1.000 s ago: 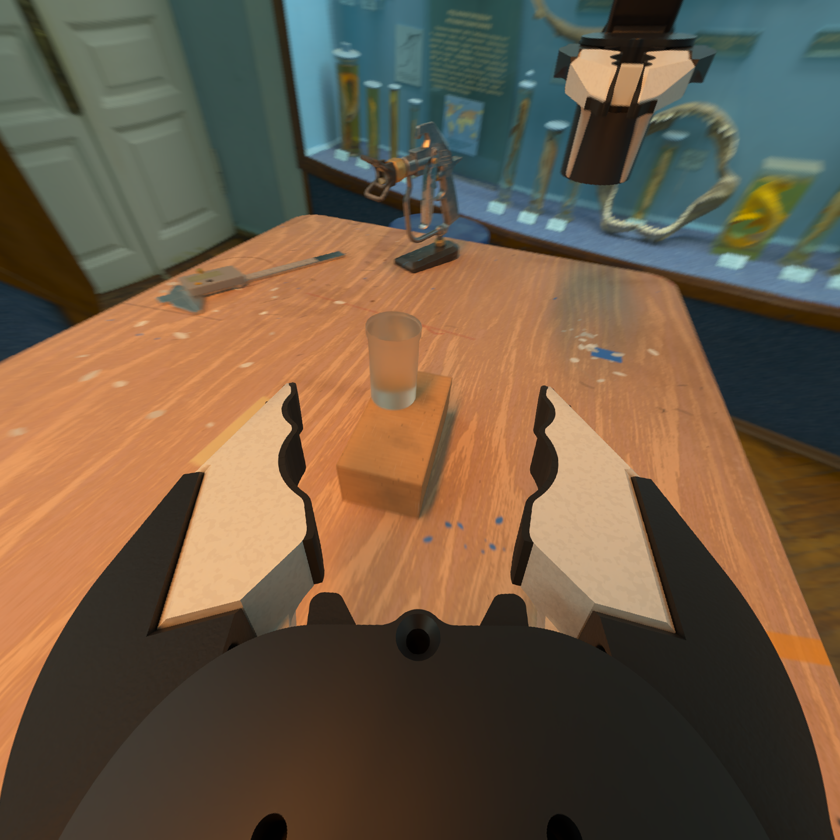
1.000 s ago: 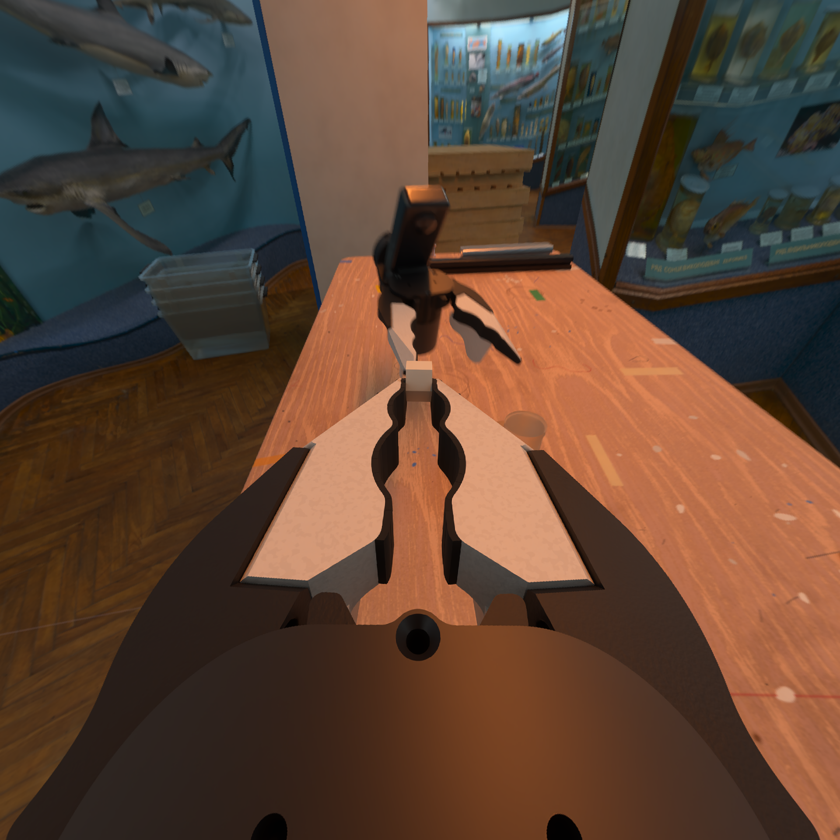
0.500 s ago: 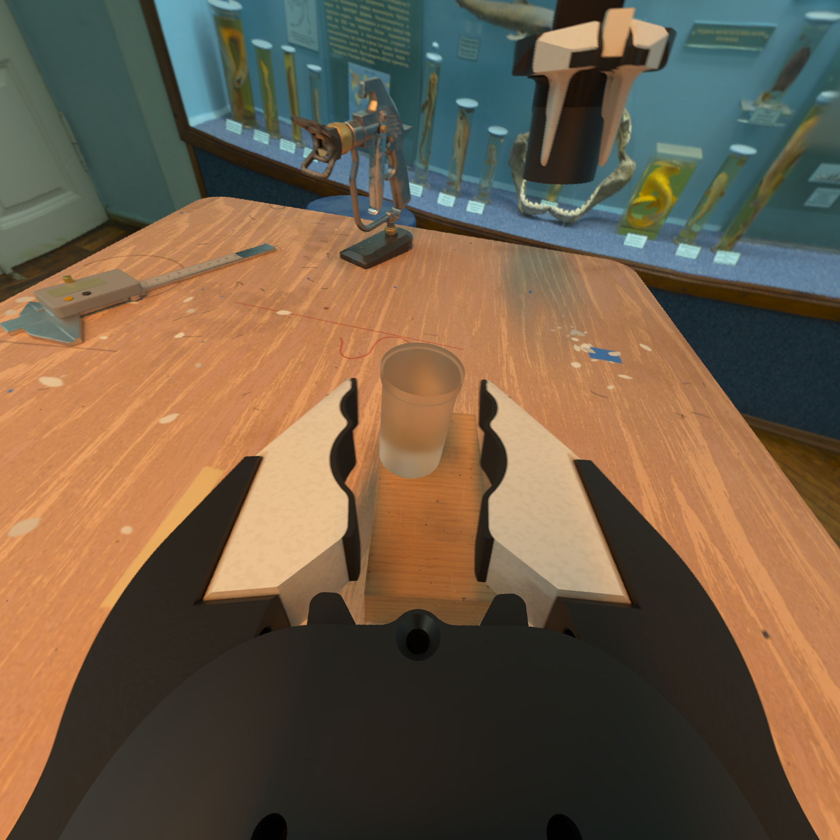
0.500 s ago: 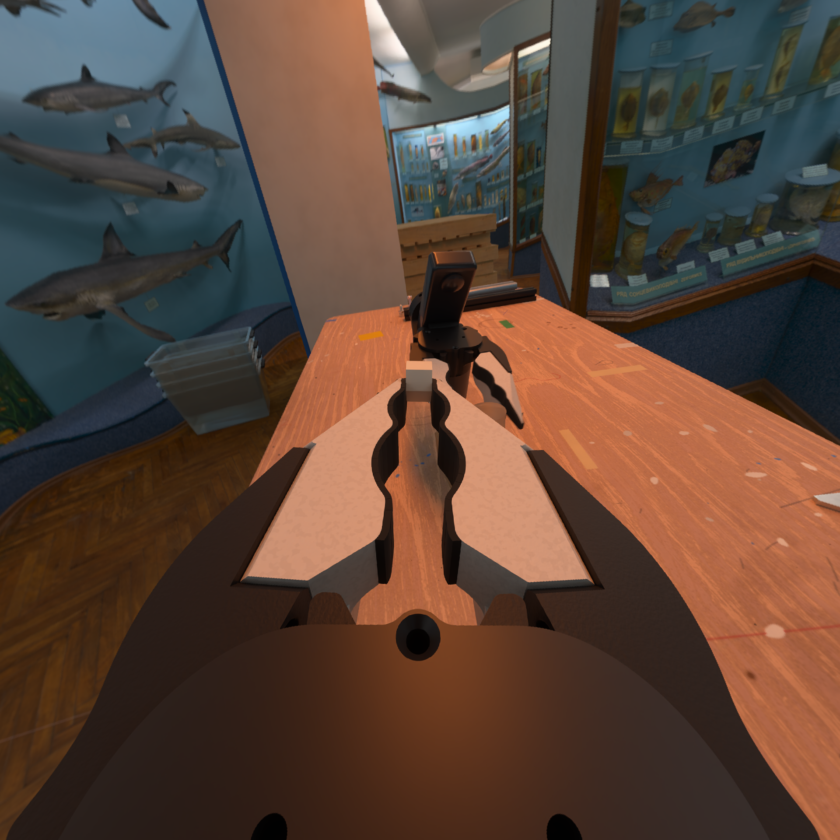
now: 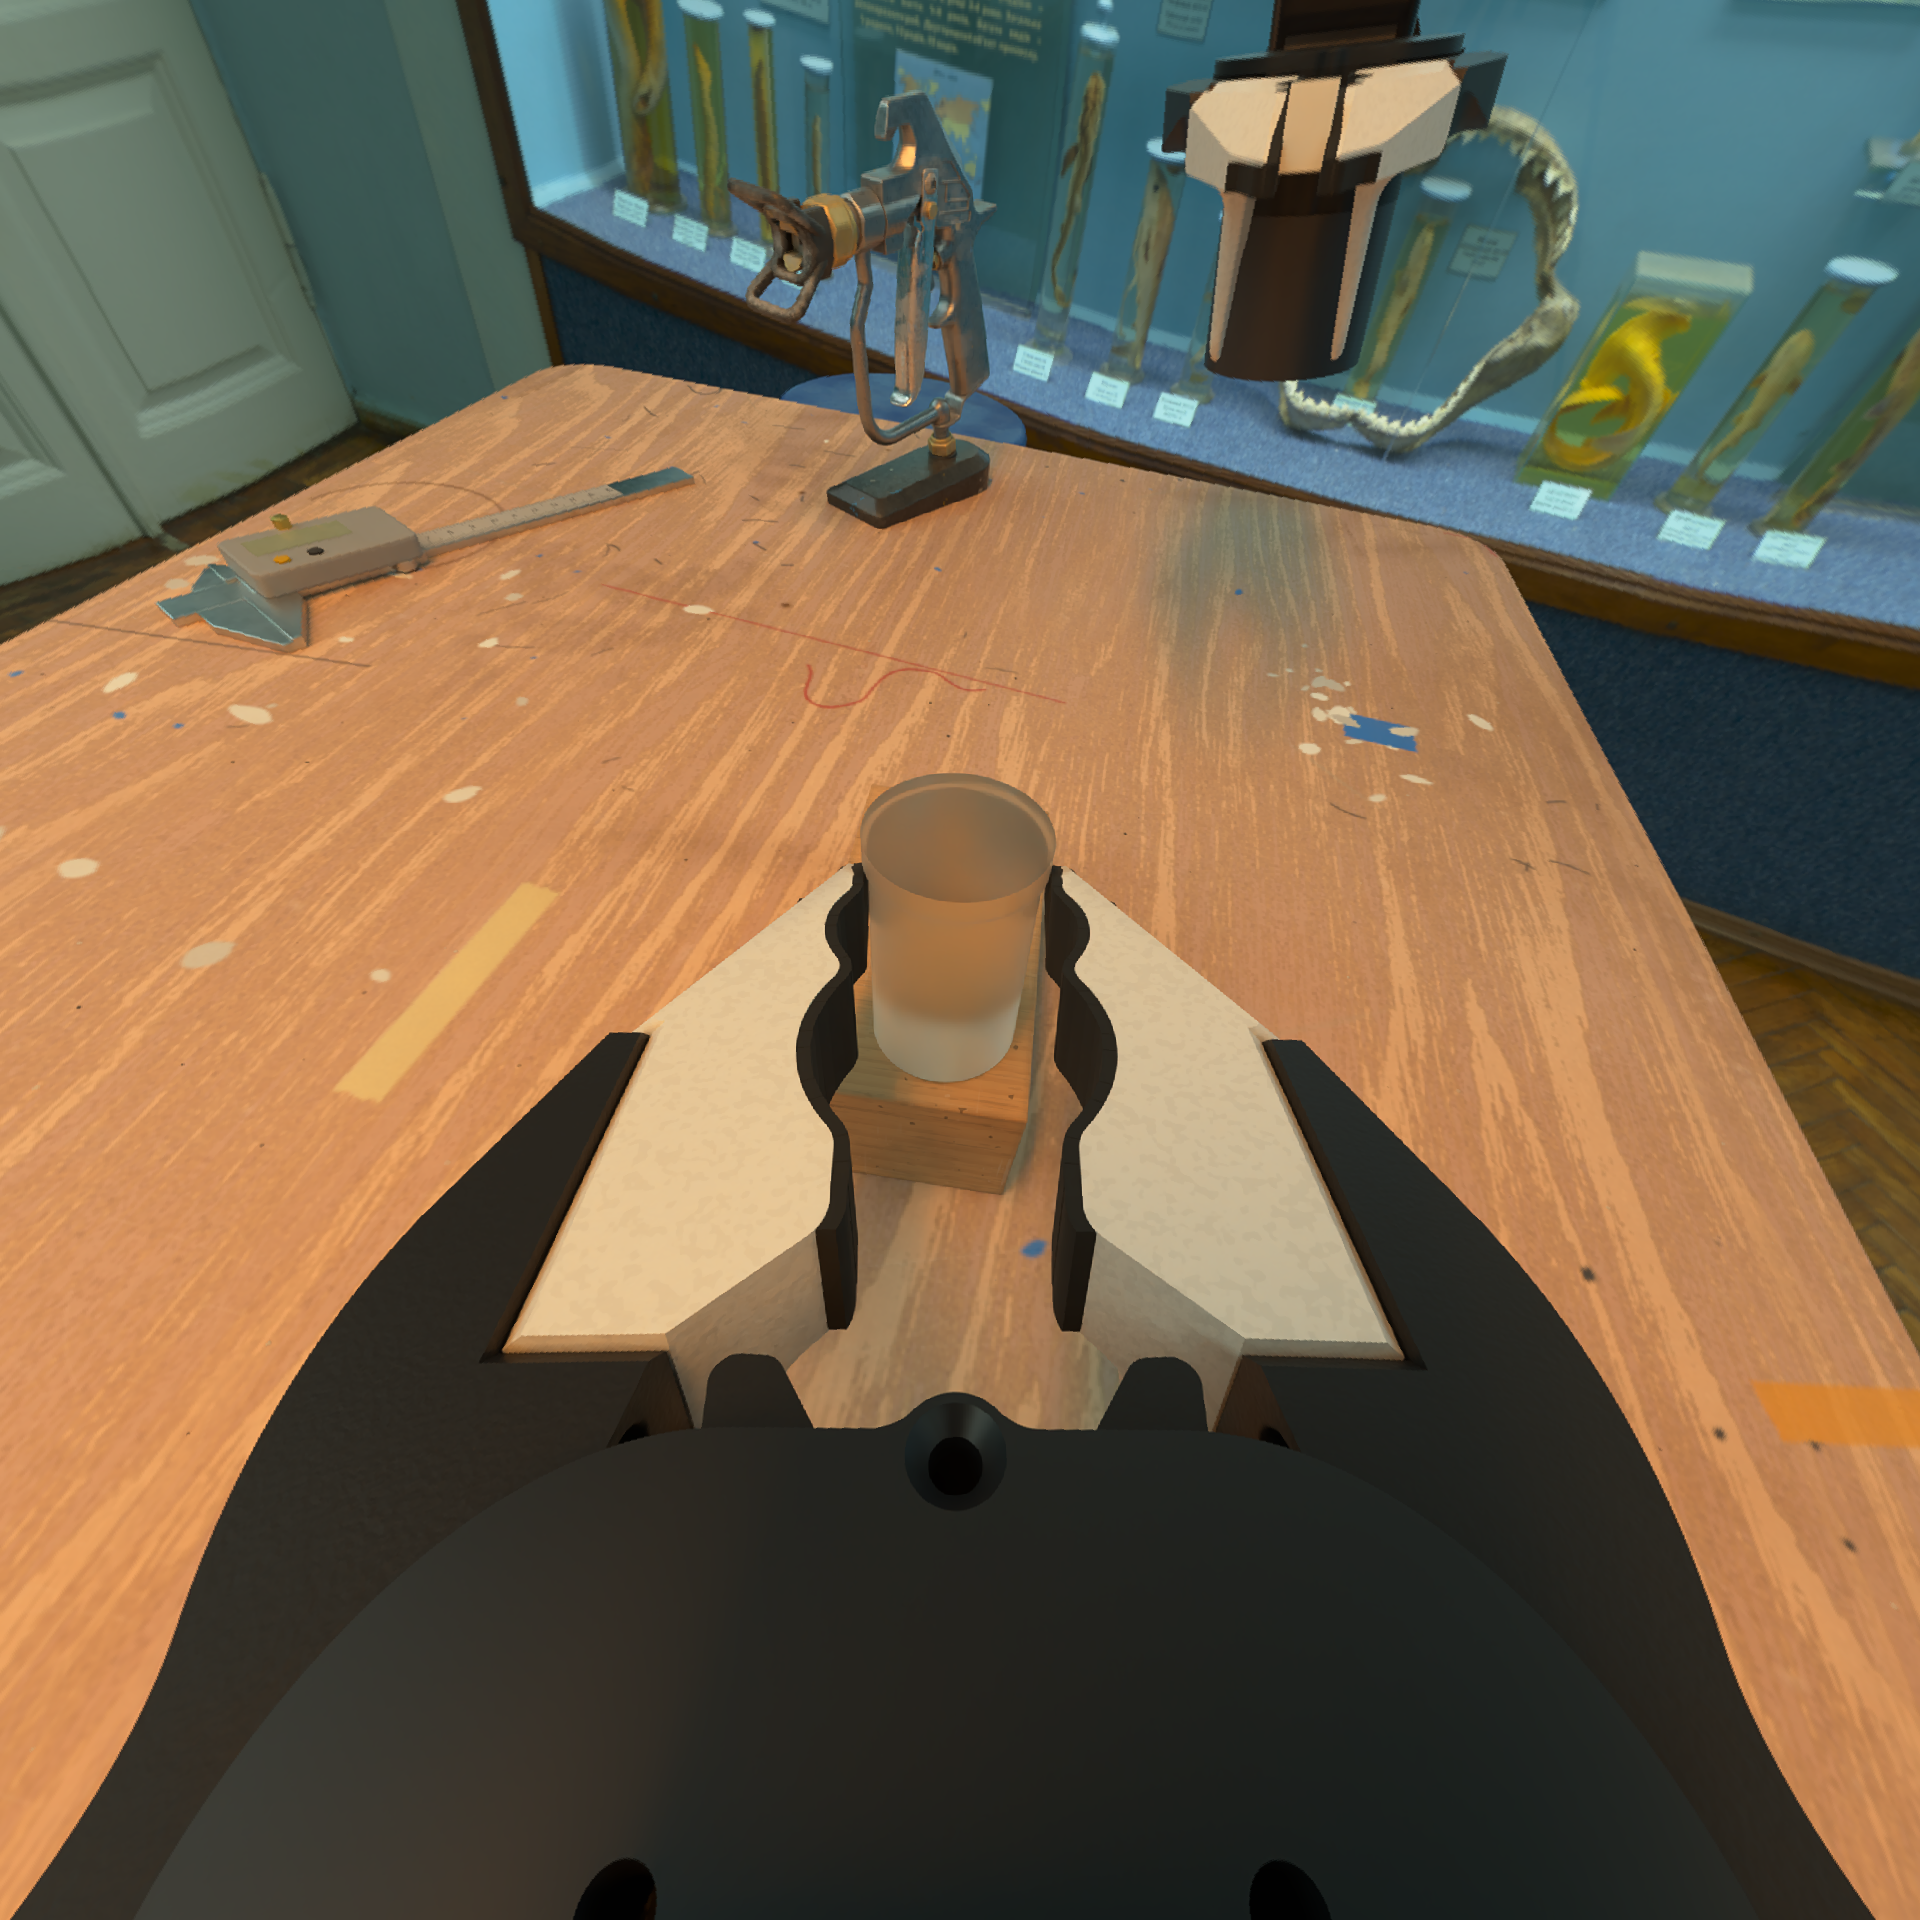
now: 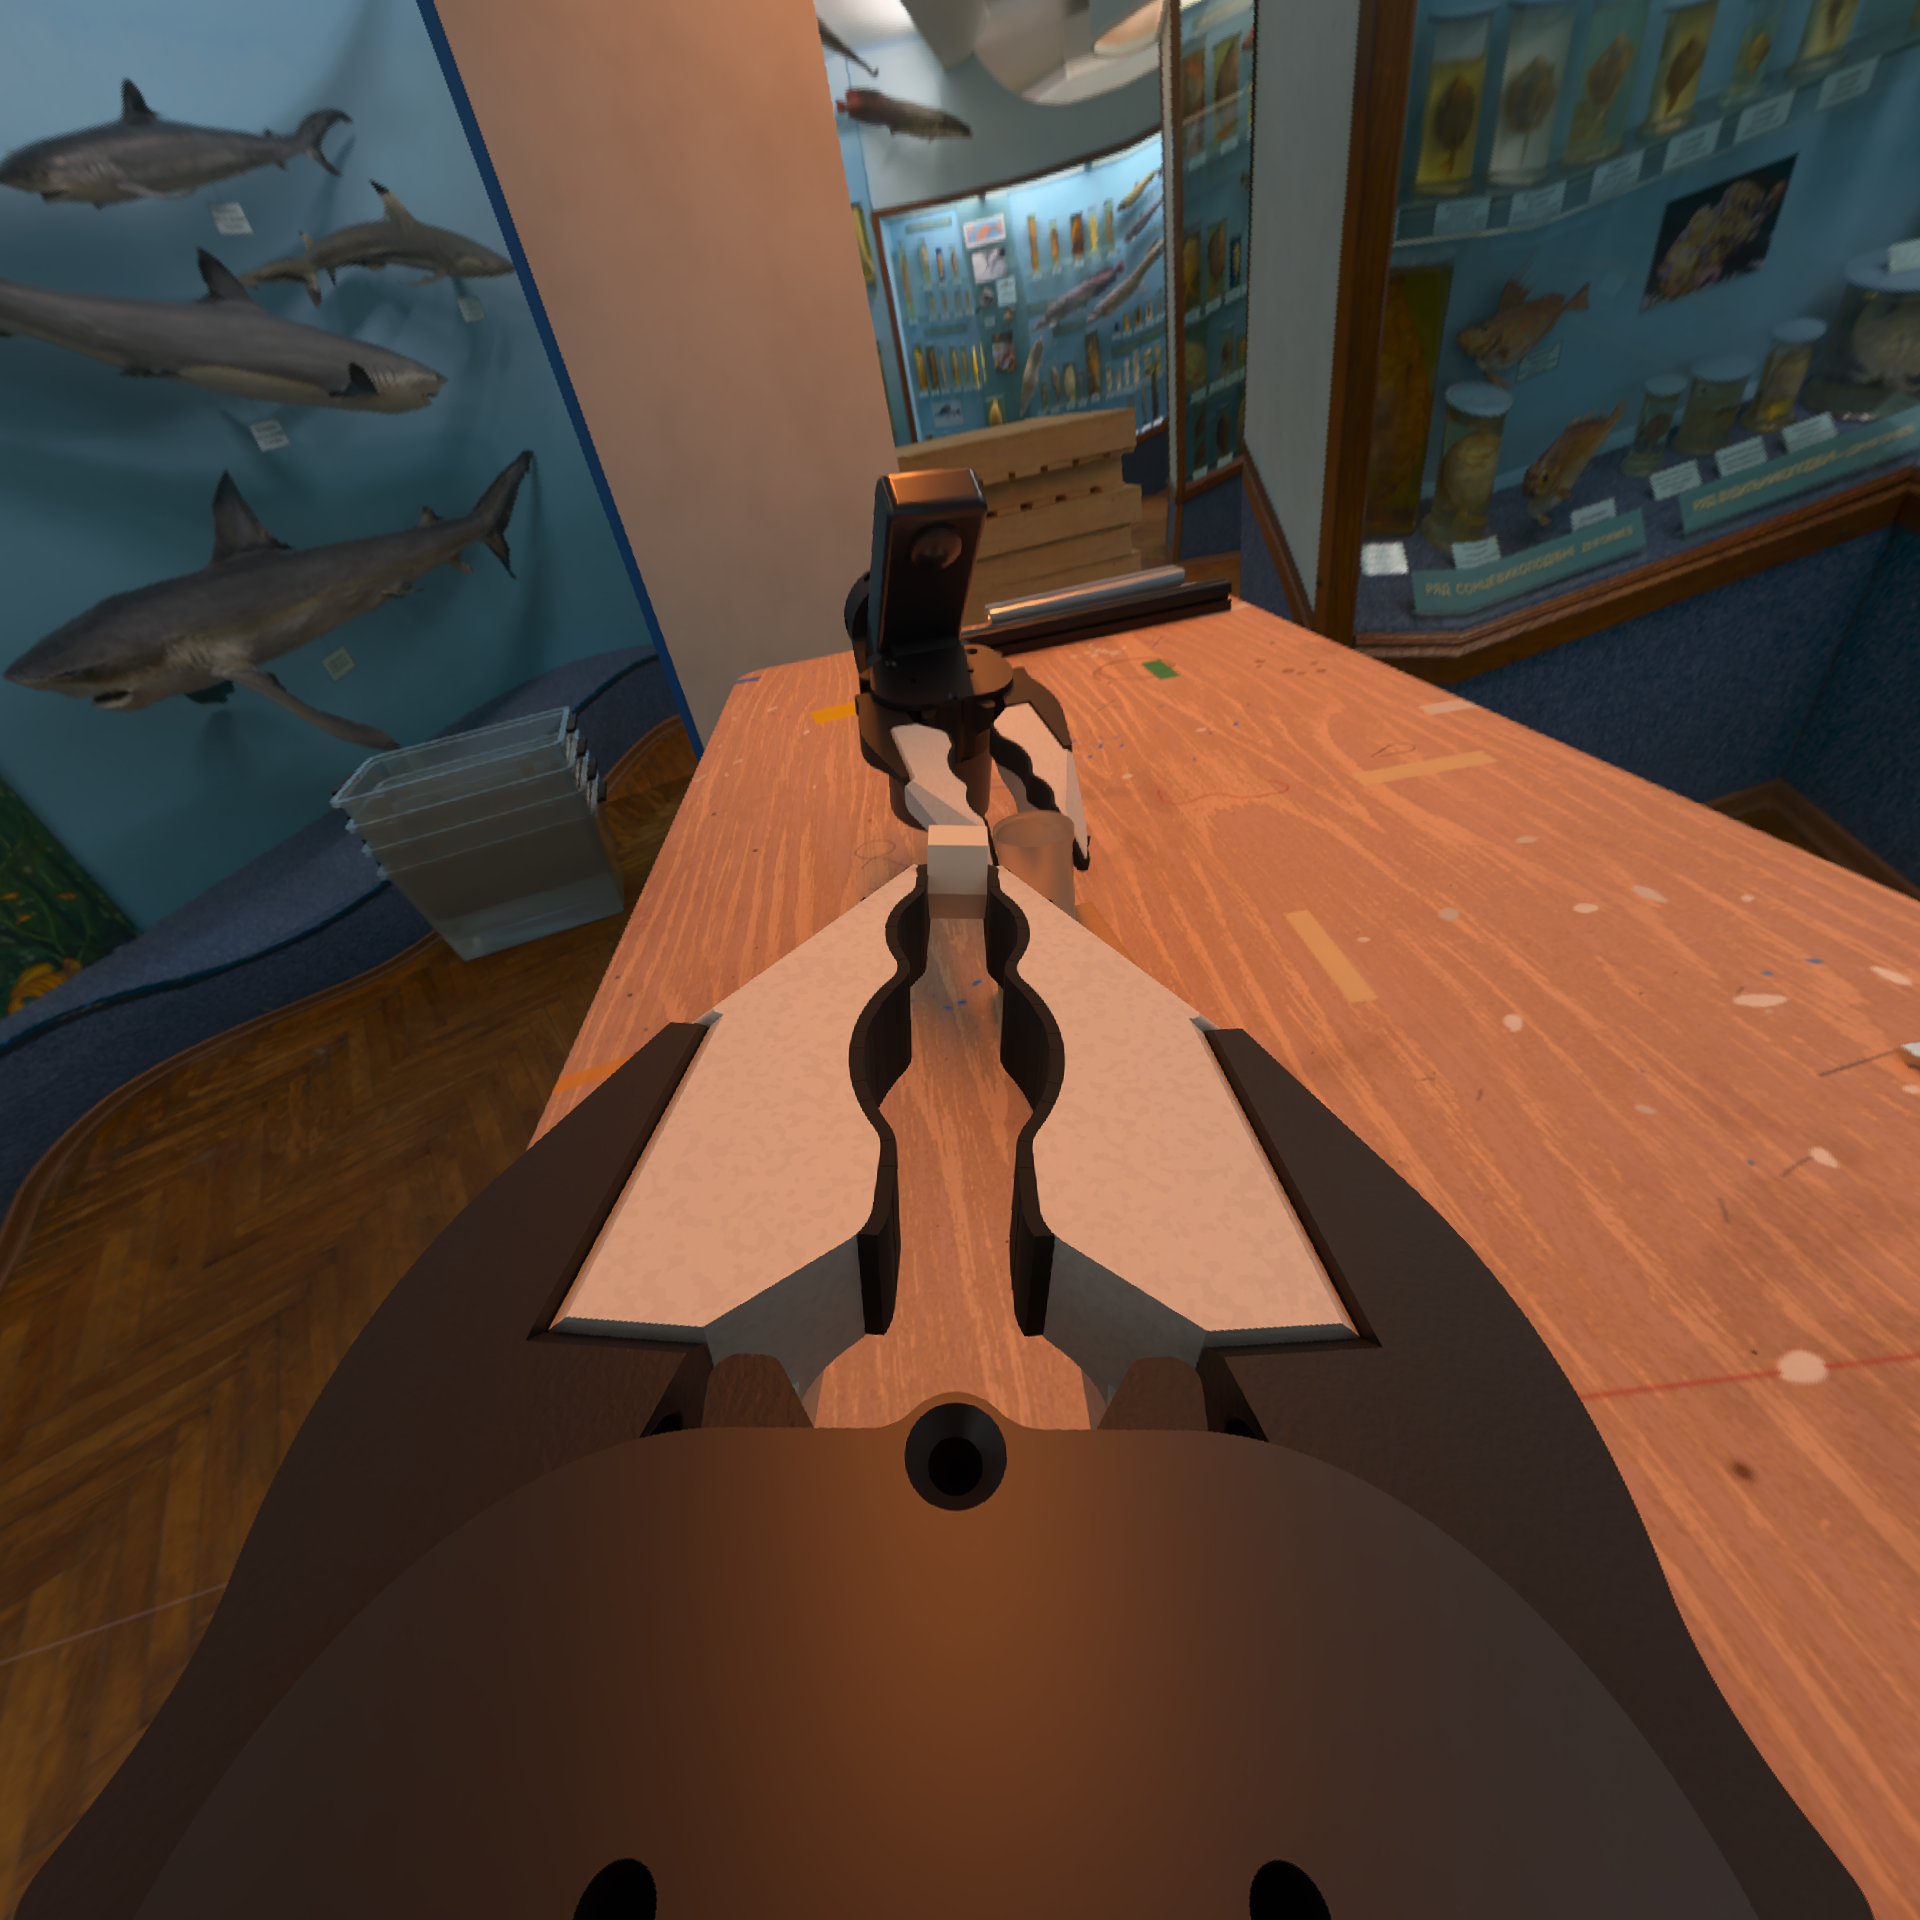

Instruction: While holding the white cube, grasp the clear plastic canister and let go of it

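The clear plastic canister (image 5: 951,935) stands upright on a small wooden block (image 5: 930,1127) in the middle of the wooden table (image 5: 520,831). My left gripper (image 5: 954,894) is shut on the canister, one fingertip pressed on each side just below its rim. In the right wrist view the left gripper (image 6: 987,800) reaches down around the canister (image 6: 1039,857). My right gripper (image 6: 956,878) is shut on the white cube (image 6: 956,857), held at its fingertips above the table. The right gripper also shows in the left wrist view (image 5: 1309,208), high beyond the table's far edge.
A digital caliper (image 5: 312,561) lies at the far left of the table. A spray gun on a dark stand (image 5: 904,312) stands at the far edge. A metal bar (image 6: 1101,608) lies at the table's end. Stacked clear bins (image 6: 488,831) sit beside the table.
My left gripper moved forward over the block and closed its fingers from wide open onto the canister. My right gripper kept the white cube and shifted slightly.
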Tool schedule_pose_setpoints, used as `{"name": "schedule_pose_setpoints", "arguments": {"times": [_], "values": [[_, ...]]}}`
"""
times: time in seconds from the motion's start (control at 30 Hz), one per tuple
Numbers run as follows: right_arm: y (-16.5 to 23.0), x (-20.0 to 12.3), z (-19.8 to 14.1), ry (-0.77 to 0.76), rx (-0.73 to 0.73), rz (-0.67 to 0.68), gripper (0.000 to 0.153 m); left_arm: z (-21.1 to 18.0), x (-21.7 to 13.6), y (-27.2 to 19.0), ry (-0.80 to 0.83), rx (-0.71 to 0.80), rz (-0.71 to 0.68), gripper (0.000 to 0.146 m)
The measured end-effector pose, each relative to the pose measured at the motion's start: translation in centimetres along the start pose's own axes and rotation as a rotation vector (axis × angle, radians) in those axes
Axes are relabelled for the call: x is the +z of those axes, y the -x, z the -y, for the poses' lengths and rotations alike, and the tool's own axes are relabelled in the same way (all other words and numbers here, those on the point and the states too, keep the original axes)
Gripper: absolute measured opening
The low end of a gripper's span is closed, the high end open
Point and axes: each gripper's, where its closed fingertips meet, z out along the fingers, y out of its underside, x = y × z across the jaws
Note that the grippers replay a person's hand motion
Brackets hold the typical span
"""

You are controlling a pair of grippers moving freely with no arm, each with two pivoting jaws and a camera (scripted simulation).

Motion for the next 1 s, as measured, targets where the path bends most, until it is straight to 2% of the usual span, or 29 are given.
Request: {"name": "schedule_pose_setpoints", "arguments": {"times": [0.17,0.27,0.47,0.57,0.67,0.8,0.87,0.93,1.0], "values": [[0.2,0.5,-0.8,0.034,0.007,0.007,0.009,0.0,0.1,-0.2,-0.015,0.004,-0.008,0.034],[0.2,0.6,-0.9,0.029,0.013,0.01,0.009,0.1,0.1,-0.2,-0.026,-0.03,-0.027,0.06],[0.0,0.5,-1.0,0.027,0.022,0.006,0.009,0.1,-0.7,0.1,-0.008,-0.014,0.018,0.075],[-0.4,0.6,-1.3,0.042,0.006,-0.026,0.009,0.6,-3.2,0.7,-0.019,0.025,0.116,0.083],[-1.0,1.1,-1.6,0.101,-0.027,-0.053,0.009,1.5,-6.8,2.0,-0.028,0.085,0.28,0.091],[-2.3,2.0,-0.1,0.149,-0.108,-0.105,0.009,4.5,-11.3,4.1,-0.09,0.113,0.472,0.101],[-3.5,2.2,1.1,0.137,-0.151,-0.159,0.009,6.7,-13.4,4.8,-0.187,0.091,0.528,0.106],[-5.0,2.3,2.3,0.087,-0.18,-0.228,0.009,8.4,-15.3,5.7,-0.285,0.082,0.586,0.105],[-6.2,2.4,2.8,0.02,-0.164,-0.269,0.009,8.7,-16.2,6.7,-0.313,0.091,0.641,0.103]]}}
